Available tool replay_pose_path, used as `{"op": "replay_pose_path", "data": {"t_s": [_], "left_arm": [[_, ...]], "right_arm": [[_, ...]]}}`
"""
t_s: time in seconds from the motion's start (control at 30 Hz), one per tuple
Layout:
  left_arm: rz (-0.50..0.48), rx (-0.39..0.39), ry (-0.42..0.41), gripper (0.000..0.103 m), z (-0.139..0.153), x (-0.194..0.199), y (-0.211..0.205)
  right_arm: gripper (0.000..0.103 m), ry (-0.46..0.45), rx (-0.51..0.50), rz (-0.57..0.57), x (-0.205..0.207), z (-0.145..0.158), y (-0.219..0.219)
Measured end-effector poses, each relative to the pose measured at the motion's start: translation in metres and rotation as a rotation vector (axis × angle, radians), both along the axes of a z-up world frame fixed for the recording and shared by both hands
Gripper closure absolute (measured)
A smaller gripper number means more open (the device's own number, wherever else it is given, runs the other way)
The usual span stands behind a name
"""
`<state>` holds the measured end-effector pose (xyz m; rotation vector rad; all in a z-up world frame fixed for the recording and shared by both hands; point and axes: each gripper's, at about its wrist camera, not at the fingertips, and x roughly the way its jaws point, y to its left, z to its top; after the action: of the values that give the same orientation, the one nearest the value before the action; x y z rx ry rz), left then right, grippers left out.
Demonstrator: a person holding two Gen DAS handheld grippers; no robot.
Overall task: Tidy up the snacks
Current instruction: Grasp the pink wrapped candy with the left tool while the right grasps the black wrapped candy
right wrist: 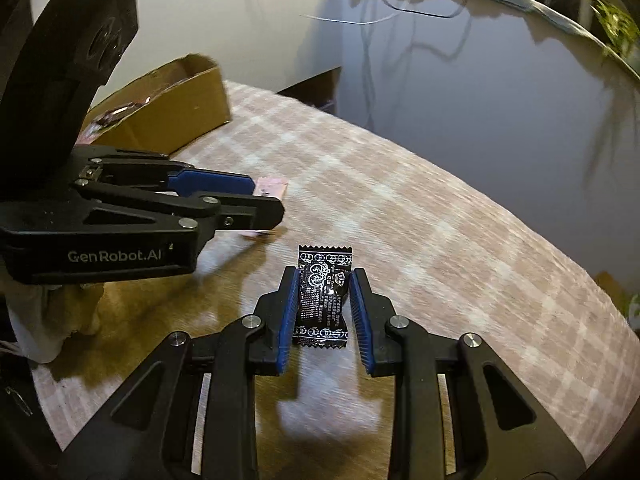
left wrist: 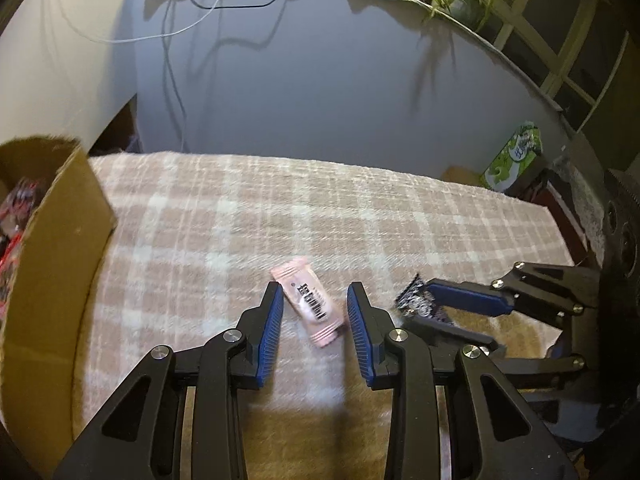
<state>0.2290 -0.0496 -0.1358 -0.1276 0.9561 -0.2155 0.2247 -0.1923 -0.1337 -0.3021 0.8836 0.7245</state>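
A pink snack packet (left wrist: 310, 306) lies on the checked cloth between the fingers of my left gripper (left wrist: 315, 298), whose jaws stand open around it, apart from its sides. A black snack packet (right wrist: 323, 298) lies between the fingers of my right gripper (right wrist: 323, 280); the jaws are close on both sides and touch it or nearly so. In the left wrist view the right gripper (left wrist: 420, 308) and the black packet (left wrist: 416, 302) sit just to the right. In the right wrist view the left gripper (right wrist: 266, 200) is at the left over the pink packet (right wrist: 272, 186).
A cardboard box (left wrist: 60, 248) with red and dark snack packets inside stands at the left edge of the cloth; it also shows in the right wrist view (right wrist: 176, 108). A green package (left wrist: 514, 158) stands beyond the table's far right edge. A wall with cables is behind.
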Motion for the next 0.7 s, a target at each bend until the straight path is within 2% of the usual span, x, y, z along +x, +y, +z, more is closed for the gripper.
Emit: {"op": "replay_pose_path", "data": {"t_s": [0.3, 0.33, 0.4, 0.5, 0.7], "left_arm": [[-0.066, 0.181, -0.059, 0.071, -0.004, -0.004, -0.03], [-0.072, 0.198, -0.065, 0.075, -0.005, -0.006, -0.032], [-0.082, 0.216, -0.069, 0.084, -0.005, -0.006, -0.034], [-0.089, 0.231, -0.071, 0.085, -0.006, -0.007, -0.035], [-0.081, 0.209, -0.068, 0.086, -0.004, -0.013, -0.033]], "right_arm": [[0.076, -0.004, 0.009, -0.053, 0.003, 0.001, -0.018], [0.076, -0.005, 0.009, -0.055, 0.003, 0.0, -0.018], [0.076, -0.009, 0.005, -0.062, 0.003, 0.0, -0.018], [0.076, -0.018, -0.003, -0.069, 0.002, 0.0, -0.017], [0.077, -0.022, 0.015, -0.1, -0.001, 0.004, -0.024]]}}
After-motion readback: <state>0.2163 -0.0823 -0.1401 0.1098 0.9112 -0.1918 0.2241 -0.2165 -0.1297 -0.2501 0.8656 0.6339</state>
